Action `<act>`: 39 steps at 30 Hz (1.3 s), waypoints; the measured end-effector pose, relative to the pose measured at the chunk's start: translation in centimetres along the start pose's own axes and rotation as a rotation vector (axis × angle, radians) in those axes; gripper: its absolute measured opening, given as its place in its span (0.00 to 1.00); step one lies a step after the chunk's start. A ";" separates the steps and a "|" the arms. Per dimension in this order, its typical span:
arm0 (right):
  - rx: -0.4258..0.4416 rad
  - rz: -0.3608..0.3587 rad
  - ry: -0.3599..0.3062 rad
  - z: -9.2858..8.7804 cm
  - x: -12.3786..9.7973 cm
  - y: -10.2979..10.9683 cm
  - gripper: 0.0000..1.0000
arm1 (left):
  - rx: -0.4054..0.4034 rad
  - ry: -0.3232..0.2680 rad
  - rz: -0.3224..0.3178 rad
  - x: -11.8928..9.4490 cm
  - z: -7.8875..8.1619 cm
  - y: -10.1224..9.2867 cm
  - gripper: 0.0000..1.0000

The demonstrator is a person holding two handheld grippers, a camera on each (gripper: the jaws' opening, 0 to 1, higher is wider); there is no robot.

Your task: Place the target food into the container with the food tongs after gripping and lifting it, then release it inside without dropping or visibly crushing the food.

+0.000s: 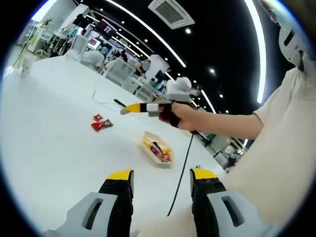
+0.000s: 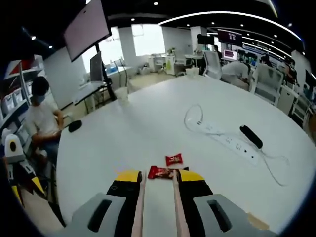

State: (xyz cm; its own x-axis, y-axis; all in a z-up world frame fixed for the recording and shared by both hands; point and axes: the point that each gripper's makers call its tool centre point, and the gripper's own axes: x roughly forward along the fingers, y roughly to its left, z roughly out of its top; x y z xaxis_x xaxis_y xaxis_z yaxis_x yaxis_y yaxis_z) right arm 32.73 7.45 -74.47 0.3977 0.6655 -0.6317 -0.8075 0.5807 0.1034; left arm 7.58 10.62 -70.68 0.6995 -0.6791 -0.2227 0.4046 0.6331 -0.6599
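Note:
A shallow yellow container (image 1: 157, 148) with several colourful wrapped foods inside lies on the white table (image 1: 54, 143). Two red snack packets (image 1: 101, 124) lie just left of it; in the right gripper view the same packets (image 2: 163, 172) sit right ahead of the jaws. My right gripper (image 2: 159, 177) is shut on pale food tongs (image 2: 141, 205), whose two arms run between its jaws. In the left gripper view a hand holds that right gripper (image 1: 134, 107) above the table, beyond the packets. My left gripper (image 1: 163, 175) is open and holds nothing, low over the table's near side.
A white power strip (image 2: 232, 140) with a looped cord and a black object (image 2: 251, 136) lie on the table's right. A black cable (image 1: 181, 173) runs past the container. A person (image 2: 42, 118) sits at the table's left edge; a pale sleeve and torso (image 1: 276, 148) stand close by.

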 end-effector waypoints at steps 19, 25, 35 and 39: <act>-0.031 0.012 0.024 0.9 3.2 -0.1 0.28 | -0.042 -0.013 0.041 -0.5 -0.1 1.7 0.44; -0.062 -0.011 0.024 1.0 4.1 -0.8 0.28 | -0.046 -0.024 0.052 -0.5 0.2 2.0 0.44; -0.089 -0.071 0.041 0.5 5.7 -2.8 0.28 | -0.063 -0.030 0.068 -0.7 0.1 2.4 0.44; -0.085 -0.062 0.044 0.4 6.3 -2.8 0.28 | -0.072 -0.029 0.072 -0.8 0.0 2.7 0.44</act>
State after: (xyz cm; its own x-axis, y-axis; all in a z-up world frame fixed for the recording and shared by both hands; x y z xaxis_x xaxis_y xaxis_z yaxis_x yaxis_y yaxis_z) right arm 37.64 10.22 -78.39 0.4301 0.6067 -0.6685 -0.8166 0.5772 -0.0015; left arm 8.16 12.88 -72.28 0.7423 -0.6210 -0.2518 0.3097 0.6511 -0.6929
